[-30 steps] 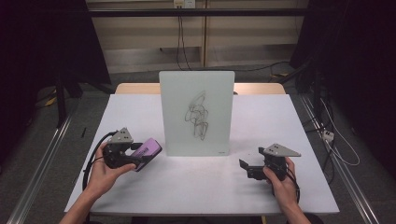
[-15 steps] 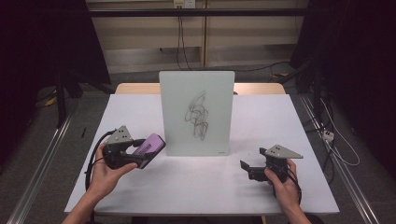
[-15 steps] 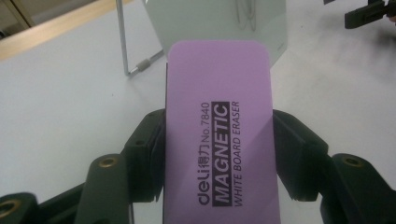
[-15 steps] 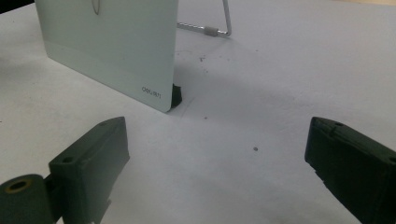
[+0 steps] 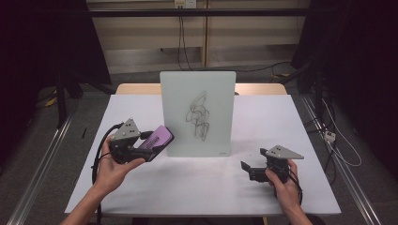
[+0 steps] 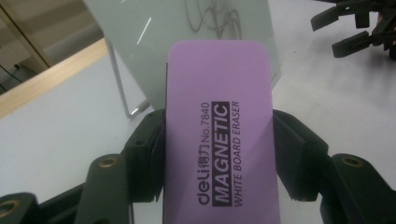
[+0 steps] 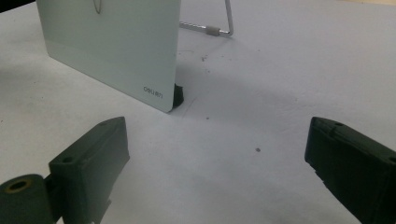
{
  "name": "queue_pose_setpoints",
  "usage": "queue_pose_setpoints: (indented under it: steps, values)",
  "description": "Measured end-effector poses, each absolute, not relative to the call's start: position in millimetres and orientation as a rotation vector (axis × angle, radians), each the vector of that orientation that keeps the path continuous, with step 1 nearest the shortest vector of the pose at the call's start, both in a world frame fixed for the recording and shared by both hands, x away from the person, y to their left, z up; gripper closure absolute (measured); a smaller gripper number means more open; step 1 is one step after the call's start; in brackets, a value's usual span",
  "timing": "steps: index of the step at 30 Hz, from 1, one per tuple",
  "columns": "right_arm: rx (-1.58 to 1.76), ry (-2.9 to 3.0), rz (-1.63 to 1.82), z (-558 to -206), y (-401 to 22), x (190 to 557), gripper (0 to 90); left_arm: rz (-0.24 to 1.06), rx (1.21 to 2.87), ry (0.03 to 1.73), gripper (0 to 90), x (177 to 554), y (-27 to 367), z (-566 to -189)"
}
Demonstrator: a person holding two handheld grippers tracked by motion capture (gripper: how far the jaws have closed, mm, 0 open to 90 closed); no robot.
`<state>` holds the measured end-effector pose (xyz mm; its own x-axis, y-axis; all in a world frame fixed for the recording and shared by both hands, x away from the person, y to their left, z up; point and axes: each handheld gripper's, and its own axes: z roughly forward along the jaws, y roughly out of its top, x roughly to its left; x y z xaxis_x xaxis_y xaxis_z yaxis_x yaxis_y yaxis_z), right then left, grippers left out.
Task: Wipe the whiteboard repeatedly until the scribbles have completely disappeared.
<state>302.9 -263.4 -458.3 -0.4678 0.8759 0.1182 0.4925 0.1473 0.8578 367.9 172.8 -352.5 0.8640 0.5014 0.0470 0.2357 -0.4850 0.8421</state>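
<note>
A small glass whiteboard (image 5: 197,112) stands upright mid-table with a dark scribble (image 5: 198,115) on its face. My left gripper (image 5: 157,140) is shut on a purple magnetic whiteboard eraser (image 5: 157,137), held above the table just left of the board's lower left corner. In the left gripper view the eraser (image 6: 219,130) sits clamped between both black jaws, with the board (image 6: 187,28) and its scribble (image 6: 212,21) right behind it. My right gripper (image 5: 246,169) rests low on the table at the right, open with nothing between its fingers. The right gripper view shows the board's lower corner (image 7: 116,51) ahead.
The white table (image 5: 202,187) is bare in front of the board. A wire stand (image 7: 219,28) props the board from behind. Cables run on the floor at the right (image 5: 328,136), and a metal rail (image 5: 42,168) lines the left side.
My left hand has lifted the eraser up and carried it right, closer to the board's lower left corner. The right hand has stayed where it was.
</note>
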Motion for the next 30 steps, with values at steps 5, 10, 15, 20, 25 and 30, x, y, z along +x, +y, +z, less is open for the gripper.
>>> queue_pose_setpoints:
  steps: [5, 10, 15, 20, 25, 30]
  values:
    - [1.304, 2.021, 1.259, -458, -264, 303, 6.5, 0.373, 2.091, 0.503, 41.2, 367, 161, -349]
    - [1.304, 2.022, 1.260, -458, -264, 303, 6.5, 0.392, 2.097, 0.481, 41.2, 367, 155, -345]
    - [1.303, 2.024, 1.261, -458, -263, 303, 6.5, 0.402, 2.097, 0.480, 41.2, 373, 148, -337]
    - [1.307, 2.023, 1.262, -458, -264, 302, 6.6, 0.394, 2.098, 0.462, 41.2, 376, 139, -329]
    - [1.301, 2.026, 1.261, -458, -264, 302, 6.5, 0.386, 2.091, 0.449, 41.2, 376, 129, -325]
    - [1.303, 2.027, 1.263, -458, -265, 302, 6.6, 0.405, 2.110, 0.414, 41.2, 376, 117, -319]
